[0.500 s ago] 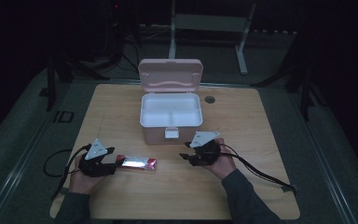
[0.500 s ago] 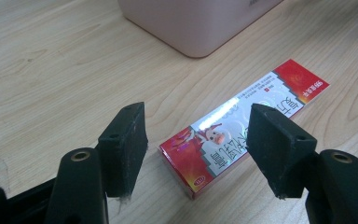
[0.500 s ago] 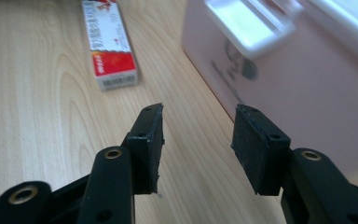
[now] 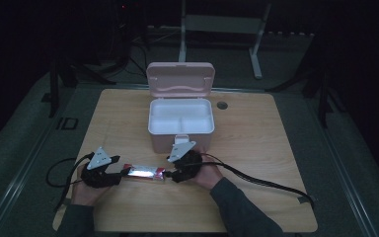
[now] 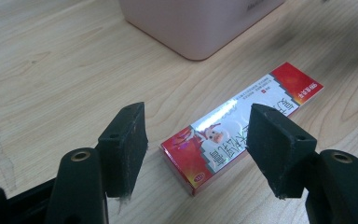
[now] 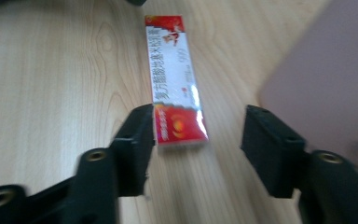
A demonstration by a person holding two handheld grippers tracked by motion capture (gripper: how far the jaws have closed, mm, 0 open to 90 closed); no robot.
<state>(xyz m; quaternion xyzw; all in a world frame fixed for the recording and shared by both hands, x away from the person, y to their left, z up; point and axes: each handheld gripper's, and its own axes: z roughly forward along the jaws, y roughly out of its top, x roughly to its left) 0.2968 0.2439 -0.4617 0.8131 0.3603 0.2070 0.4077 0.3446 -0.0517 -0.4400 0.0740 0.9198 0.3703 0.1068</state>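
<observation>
A slim red and white carton (image 4: pixel 145 172) lies flat on the wooden table (image 4: pixel 256 148), in front of an open pink box (image 4: pixel 180 118). My left gripper (image 4: pixel 120 174) stands at the carton's left end and my right gripper (image 4: pixel 170 175) at its right end, both low over the table. In the left gripper view the gripper (image 5: pixel 198 135) is open, and the carton's (image 5: pixel 223 135) near end lies between the jaws and untouched. In the right gripper view the gripper (image 6: pixel 198 126) is open too, and the carton's (image 6: pixel 175 93) red end sits close beside the left jaw.
The pink box has its lid (image 4: pixel 180 79) standing up at the back and a white divided inside. Its wall (image 5: pixel 200 23) is close beyond the carton, and the box (image 6: pixel 326 79) also fills the right of the right gripper view. A round hole (image 4: pixel 221 105) is in the tabletop. Black cables (image 4: pixel 261 180) trail from both grippers.
My right gripper has moved left, up to the carton's right end. The left gripper and the carton have stayed where they were.
</observation>
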